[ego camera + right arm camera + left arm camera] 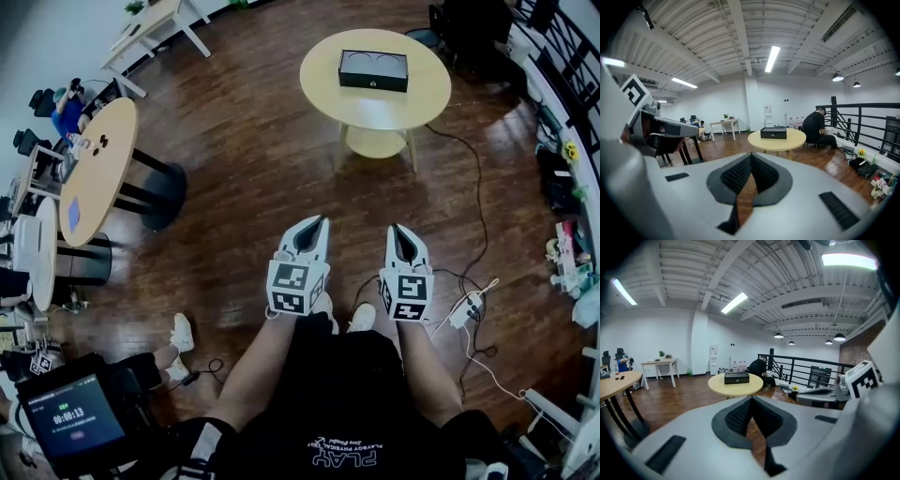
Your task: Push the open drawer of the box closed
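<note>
Nearest the head camera, a dark shirt [347, 412] was seen with white print lying upside down; "PLAY" could be read in large letters, and the smaller line beneath it was too fine to be trusted. At the lower left a screen [73, 427] showed a timer, judged to read 00:00:13.

Just beyond, the left gripper [322, 221] and the right gripper [394, 228] were held side by side at waist height, each with a cube of square markers. In each gripper's own view the jaws were brought together at the tips, with only floor showing in the slit below, so nothing was held by either.

A white power strip [466, 309] and its cables lay on the wooden floor beside the feet.

Well ahead, the black box [373, 70] stood on a round table [323, 89], far from both grippers. Its drawer could not be made out at that distance.

The step in hand was judged to be the approach, with the push not yet begun. It would be done best if the cables were stepped round, closed tips were set square on the middle of the drawer front, and the push were kept straight along the slide. The box could be steadied from behind by the other gripper, lest it skid across the smooth top.
</note>
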The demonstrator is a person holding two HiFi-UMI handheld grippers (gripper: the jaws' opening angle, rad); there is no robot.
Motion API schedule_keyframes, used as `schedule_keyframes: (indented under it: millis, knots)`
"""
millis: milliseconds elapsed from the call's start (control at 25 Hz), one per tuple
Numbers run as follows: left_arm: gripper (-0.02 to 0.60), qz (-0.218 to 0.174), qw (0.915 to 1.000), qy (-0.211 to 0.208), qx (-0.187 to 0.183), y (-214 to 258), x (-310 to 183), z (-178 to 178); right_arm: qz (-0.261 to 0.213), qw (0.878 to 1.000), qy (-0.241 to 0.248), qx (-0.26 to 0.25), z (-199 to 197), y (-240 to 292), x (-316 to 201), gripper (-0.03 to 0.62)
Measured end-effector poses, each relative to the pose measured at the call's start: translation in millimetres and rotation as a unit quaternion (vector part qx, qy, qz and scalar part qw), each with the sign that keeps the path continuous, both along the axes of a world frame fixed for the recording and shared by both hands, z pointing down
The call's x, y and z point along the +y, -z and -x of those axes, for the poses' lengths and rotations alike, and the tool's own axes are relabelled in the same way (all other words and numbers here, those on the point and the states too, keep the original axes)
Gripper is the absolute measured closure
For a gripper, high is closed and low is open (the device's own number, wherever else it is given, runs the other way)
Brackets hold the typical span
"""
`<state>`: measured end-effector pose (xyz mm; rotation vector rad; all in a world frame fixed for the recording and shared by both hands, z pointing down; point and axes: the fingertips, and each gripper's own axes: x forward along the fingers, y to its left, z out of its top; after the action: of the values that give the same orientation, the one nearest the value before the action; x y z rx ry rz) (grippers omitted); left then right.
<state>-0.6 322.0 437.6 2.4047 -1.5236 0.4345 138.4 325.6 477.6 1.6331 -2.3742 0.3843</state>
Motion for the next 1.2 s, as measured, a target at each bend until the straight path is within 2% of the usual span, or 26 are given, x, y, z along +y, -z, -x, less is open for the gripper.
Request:
schedule_keyframes:
  millis: [320,520,720,840,960,1200]
  knots:
    - [0.584,-0.016,0.9998,0.008,-0.001,20,11,4,-0.018,1.0,-0.006,-0.009,-1,18,-1,0.588]
    - [0.584,-0.006,0.9997,0.022,0.001,22,15,27,-0.03,0.999,-0.028,0.012,18,32,1,0.588]
    - [0.584,-0.031,0.9989,-0.002,0.035,34,4,35,-0.052,0.997,-0.048,0.038,33,52,4,0.588]
    - [0.584,-0.037,0.9985,-0.013,0.039,42,1,38,-0.069,0.995,-0.044,0.055,46,65,7,0.588]
    - [0.584,-0.049,0.9978,-0.021,0.04,50,-2,40,-0.087,0.994,-0.041,0.046,56,78,4,0.588]
    - [0.584,-0.039,0.9978,-0.032,0.044,52,3,48,-0.086,0.995,-0.036,0.047,75,84,10,0.588]
